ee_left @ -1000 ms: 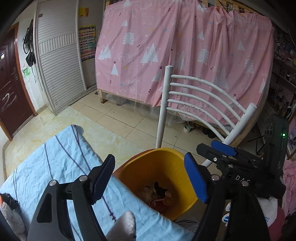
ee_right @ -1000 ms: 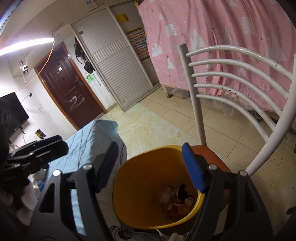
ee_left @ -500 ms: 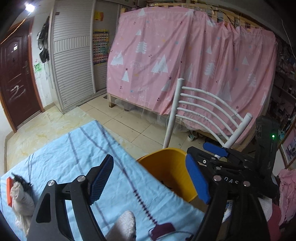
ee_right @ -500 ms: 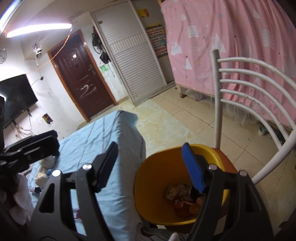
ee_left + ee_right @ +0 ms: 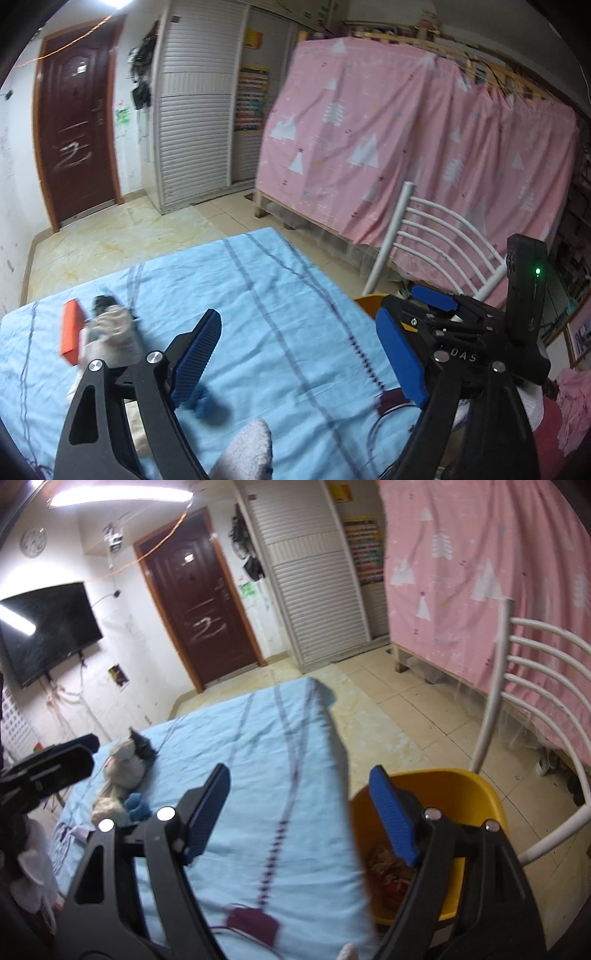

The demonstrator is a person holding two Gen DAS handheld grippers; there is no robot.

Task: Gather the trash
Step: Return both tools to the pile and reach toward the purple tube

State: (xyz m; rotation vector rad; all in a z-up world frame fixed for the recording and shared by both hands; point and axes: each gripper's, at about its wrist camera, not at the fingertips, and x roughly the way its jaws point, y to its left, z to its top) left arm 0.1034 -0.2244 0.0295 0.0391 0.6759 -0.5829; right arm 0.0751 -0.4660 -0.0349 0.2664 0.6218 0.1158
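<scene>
The pink curtain with white trees fills the far side of the room, with a white slatted wardrobe and a dark red door beside it and a black television on the wall. A bed under a pale blue striped sheet takes up the foreground. Off its edge stands a white metal chair, and on the chair's seat sits the yellow bin – crumpled trash lies at its bottom, partly hidden by the right gripper's blue pad.

On the sheet, well apart from the bin, lie a grey soft toy touching an orange box, a small blue fuzzy thing just past the left gripper's pad, and a maroon pouch with a thin cord near the bed's edge.

The left gripper hangs over the sheet, fingers wide and opening, nothing between them. The right gripper straddles the bed's edge and the bin – fingers likewise wide, opening and empty
</scene>
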